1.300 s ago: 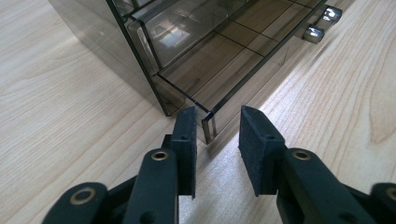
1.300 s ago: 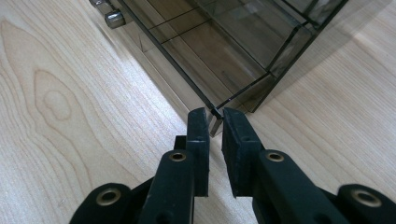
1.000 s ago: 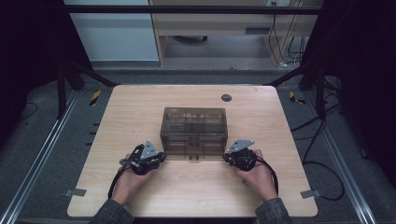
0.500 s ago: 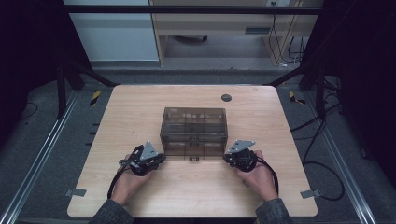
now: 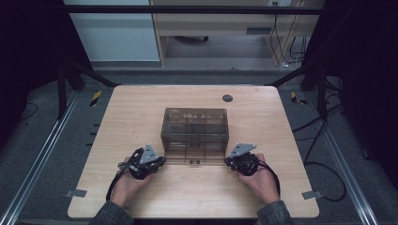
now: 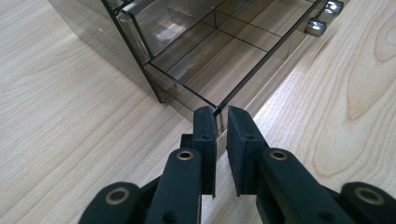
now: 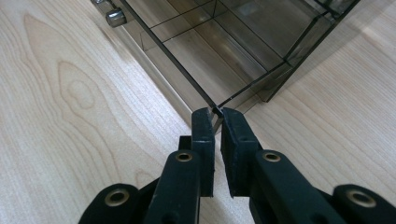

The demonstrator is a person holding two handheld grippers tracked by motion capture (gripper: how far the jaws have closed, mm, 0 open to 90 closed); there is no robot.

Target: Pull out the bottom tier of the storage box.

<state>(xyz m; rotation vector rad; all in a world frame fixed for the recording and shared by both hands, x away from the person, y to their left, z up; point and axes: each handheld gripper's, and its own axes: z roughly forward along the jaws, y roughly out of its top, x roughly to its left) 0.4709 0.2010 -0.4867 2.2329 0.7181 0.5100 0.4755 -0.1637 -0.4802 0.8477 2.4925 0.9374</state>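
Note:
A smoky see-through drawer cabinet (image 5: 195, 124) stands in the middle of the wooden table (image 5: 136, 108). Its bottom drawer (image 6: 219, 51) (image 7: 219, 42) sticks out a little toward me, with metal knobs (image 6: 322, 25) (image 7: 115, 17) on its front. My left gripper (image 5: 162, 161) (image 6: 221, 114) is at the drawer's front left corner, its jaws nearly together with the thin corner edge pinched between the tips. At the front right corner my right gripper (image 5: 227, 161) (image 7: 217, 114) stands the same way, shut on that corner edge. A hand (image 5: 124, 187) holds each gripper low over the table.
A small dark round disc (image 5: 227, 98) sits in the tabletop behind the cabinet to the right. Metal rails (image 5: 42, 154) run along both sides of the table. Cables (image 5: 324, 168) lie on the floor at the right. Bare wood lies in front of the cabinet.

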